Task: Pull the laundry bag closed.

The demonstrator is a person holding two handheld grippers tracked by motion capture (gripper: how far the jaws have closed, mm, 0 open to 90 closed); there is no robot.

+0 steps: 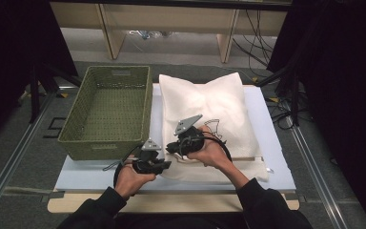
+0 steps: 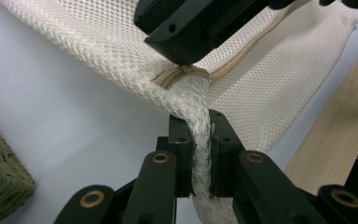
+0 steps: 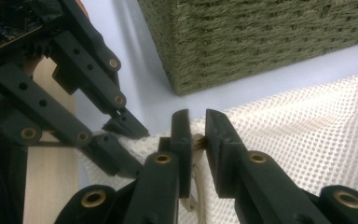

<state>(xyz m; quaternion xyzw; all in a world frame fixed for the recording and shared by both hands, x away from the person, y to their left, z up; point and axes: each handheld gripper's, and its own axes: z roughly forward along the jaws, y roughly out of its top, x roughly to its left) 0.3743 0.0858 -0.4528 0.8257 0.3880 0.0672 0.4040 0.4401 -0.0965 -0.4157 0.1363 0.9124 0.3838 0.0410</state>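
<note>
1. Your left gripper (image 1: pixel 164 164) sits at the near left corner of the white mesh bag (image 1: pixel 205 102); in the left gripper view its jaws are pressed together on a bunched fold of the mesh bag (image 2: pixel 200 140), which runs up between the pads and out past their tips.
2. The bag's zipper (image 2: pixel 177 77) lies just beyond that pinched fold, beige against the white netting; the end of it sits right under the black jaw tip of your other gripper, which comes in from the top of that view.
3. Your right gripper (image 1: pixel 171 147) is over the same corner, just beside the left one; in the right gripper view its jaws stand almost together around a small beige zipper piece (image 3: pixel 198 140); whether the pads actually press it I cannot tell.
4. The mesh bag (image 3: pixel 307 154) spreads out to the right of those jaws and passes under them, its edge touching the left gripper (image 3: pixel 116 135), whose linkages show at the left of that view.
5. The bag rests on the white board (image 1: pixel 276 157); the green woven basket (image 1: pixel 109 107) stands just beside the bag's left edge, close behind both grippers.
</note>
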